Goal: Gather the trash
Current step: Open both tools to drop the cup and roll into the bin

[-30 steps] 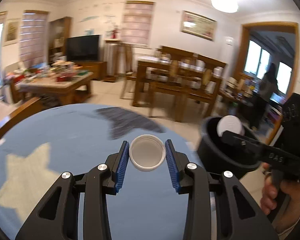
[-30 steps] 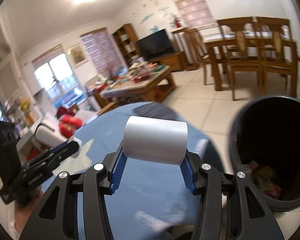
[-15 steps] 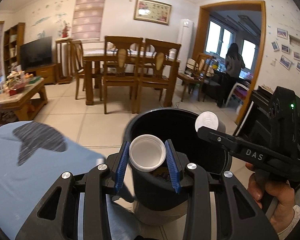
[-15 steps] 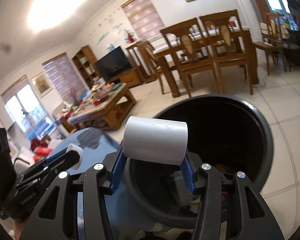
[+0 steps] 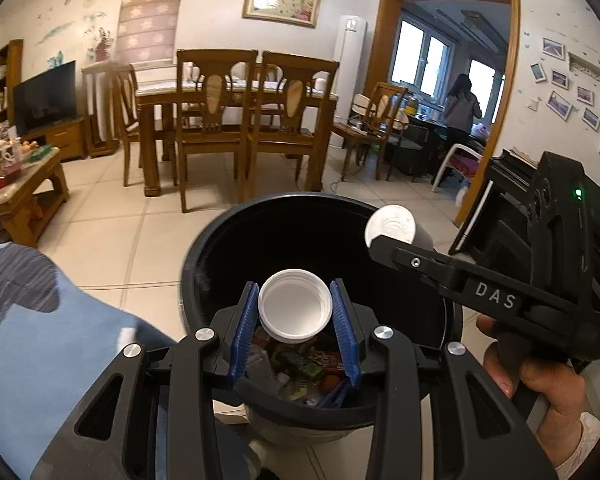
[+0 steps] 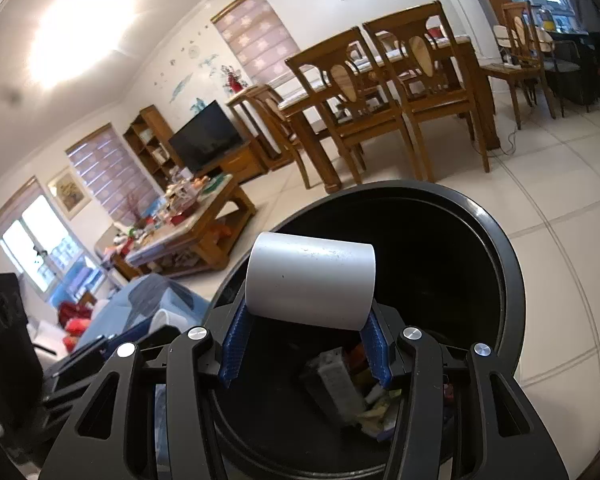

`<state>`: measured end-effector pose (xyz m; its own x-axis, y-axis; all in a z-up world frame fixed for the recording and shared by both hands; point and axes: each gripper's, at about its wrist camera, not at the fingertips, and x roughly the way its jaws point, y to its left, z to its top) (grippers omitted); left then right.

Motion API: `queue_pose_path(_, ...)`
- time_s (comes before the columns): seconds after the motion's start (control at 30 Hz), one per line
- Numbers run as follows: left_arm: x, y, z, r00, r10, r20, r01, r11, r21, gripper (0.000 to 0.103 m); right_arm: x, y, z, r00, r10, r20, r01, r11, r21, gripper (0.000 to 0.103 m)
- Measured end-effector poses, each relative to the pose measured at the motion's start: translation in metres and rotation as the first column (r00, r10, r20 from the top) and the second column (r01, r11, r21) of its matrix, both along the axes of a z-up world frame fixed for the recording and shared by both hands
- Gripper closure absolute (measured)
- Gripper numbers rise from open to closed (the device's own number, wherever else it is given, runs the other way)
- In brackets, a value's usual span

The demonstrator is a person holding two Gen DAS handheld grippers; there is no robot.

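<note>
Both pieces of trash are poised above the black bin [image 5: 204,264], so the step in hand is the drop.

The left gripper [image 5: 296,314] is clamped on a white plastic lid [image 5: 295,304], its blue pads [image 5: 246,320] pressing the rim from either side, open face toward the camera. The lid hangs inside the bin's rim, directly above the wrappers and scraps [image 5: 300,364] at the bottom.

The right gripper [image 6: 306,340] holds a white cylinder [image 6: 310,280], lying crosswise between its pads and tilted slightly down to the right. In the right wrist view the cylinder sits over the near part of the bin [image 6: 496,248] opening, with a grey box and other litter [image 6: 332,380] below it. From the left wrist view the same cylinder [image 5: 390,226] shows end-on near the bin's far right rim, just above it.

The blue cloth-covered desk [image 5: 40,352] lies just beside the bin on the left.

The next move seems to call for little: spread each gripper so the 2 items fall. The lid looks safely centred. The cylinder is nearer the rim, so nudging the right gripper a little further inward first would lessen the chance of it striking the edge and rolling onto the tiled floor [image 5: 120,232].
</note>
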<state>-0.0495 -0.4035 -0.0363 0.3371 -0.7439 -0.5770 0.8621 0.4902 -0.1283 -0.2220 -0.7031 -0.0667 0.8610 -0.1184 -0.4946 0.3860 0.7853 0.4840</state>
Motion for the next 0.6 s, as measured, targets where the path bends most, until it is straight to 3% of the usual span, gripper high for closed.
queue_pose_path(0.37,0.005,-0.018,-0.017,0.999,-0.038,-0.023,0.039,0.998,0.054,0.064,0.003,-0.009,-0.012,1.000,-0.024,-0.017,0.025,1.000,0.014,0.053)
queue_pose_path(0.4,0.006,-0.018,-0.018,0.999,-0.035,-0.024,0.036,0.997,0.061,0.056,0.002,-0.009,-0.013,1.000,-0.022,-0.019,0.022,1.000,0.015,0.052)
queue_pose_path(0.43,0.006,-0.020,-0.017,0.999,-0.030,-0.023,0.031,0.998,0.063,0.036,0.002,-0.008,-0.012,1.000,-0.022,-0.020,0.022,1.000,0.013,0.048)
queue_pose_path(0.5,0.005,-0.018,-0.015,1.000,-0.007,0.003,0.006,0.999,0.054,0.013,0.002,-0.003,-0.008,1.000,-0.022,-0.022,0.022,1.000,0.006,0.039)
queue_pose_path(0.53,0.004,-0.018,-0.014,1.000,-0.002,0.015,0.001,0.999,0.049,0.008,0.001,-0.002,-0.007,1.000,-0.020,-0.019,0.020,1.000,0.007,0.034)
queue_pose_path(0.6,0.001,-0.017,-0.012,0.999,-0.014,0.028,0.013,0.999,0.051,0.005,0.000,0.001,-0.006,1.000,-0.022,-0.017,0.022,1.000,0.000,0.033)
